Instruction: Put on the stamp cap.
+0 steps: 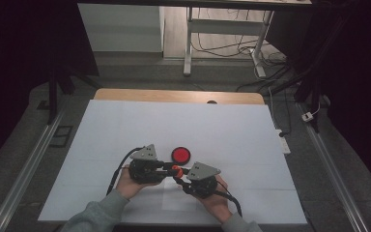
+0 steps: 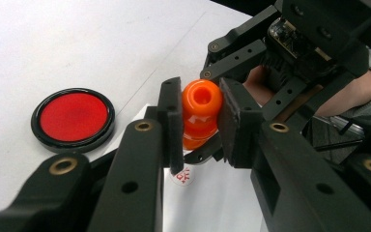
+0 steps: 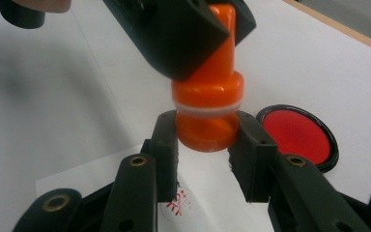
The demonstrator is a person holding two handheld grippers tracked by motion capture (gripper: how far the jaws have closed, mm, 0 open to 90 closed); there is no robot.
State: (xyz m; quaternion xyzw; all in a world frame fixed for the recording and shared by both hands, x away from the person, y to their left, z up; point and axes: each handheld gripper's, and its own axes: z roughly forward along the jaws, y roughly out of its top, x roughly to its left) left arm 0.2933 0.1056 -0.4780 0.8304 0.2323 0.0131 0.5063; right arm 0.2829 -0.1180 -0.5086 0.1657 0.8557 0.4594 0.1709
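A white table leg (image 1: 188,43) — tangled cables (image 1: 232,46) beside it.

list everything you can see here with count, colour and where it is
orange plastic stamp: one, orange, upright above the paper slip, held at its top and its base
round red ink pad in a black rim: one, red and black, on the sheet just beyond the grippers
small white paper slip with a red stamp mark: one, white, under the stamp
white table sheet: one, white, covering the table
wooden table edge: one, light brown, at the far side
white power strip: one, white, on the floor right of the table
left gripper: one, black, fingers closed on the stamp's top
right gripper: one, black, fingers closed on the stamp's base
person's hands: two, grey sleeves, bottom of the high view
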